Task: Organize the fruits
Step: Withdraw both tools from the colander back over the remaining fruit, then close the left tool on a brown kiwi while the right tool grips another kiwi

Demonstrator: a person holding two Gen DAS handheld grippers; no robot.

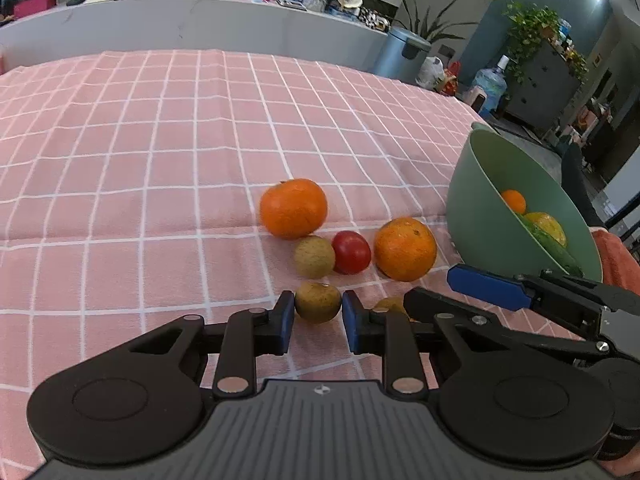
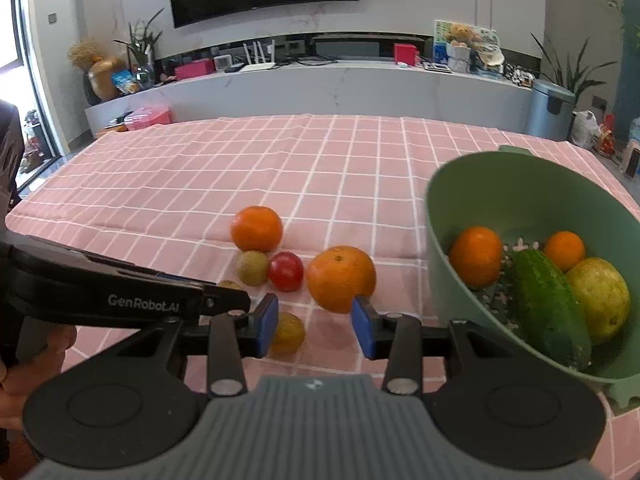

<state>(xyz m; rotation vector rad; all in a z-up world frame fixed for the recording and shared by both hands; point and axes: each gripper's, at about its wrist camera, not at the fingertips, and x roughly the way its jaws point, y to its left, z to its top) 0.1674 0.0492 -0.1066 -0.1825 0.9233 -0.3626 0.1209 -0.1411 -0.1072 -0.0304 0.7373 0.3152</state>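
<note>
My left gripper is shut on a small green-brown fruit, its blue pads touching both sides, low over the pink checked cloth. Just beyond lie another small green-brown fruit, a red tomato and two oranges. My right gripper stands open. A small yellowish fruit lies beside its left pad, apart from the right pad. The nearer orange sits just beyond its tips. In the left wrist view the right gripper reaches in from the right.
A green bowl tilts at the right, holding two oranges, a cucumber and a yellow-green fruit. The left gripper's arm crosses the right wrist view's left side, with a hand below. The cloth stretches far and left.
</note>
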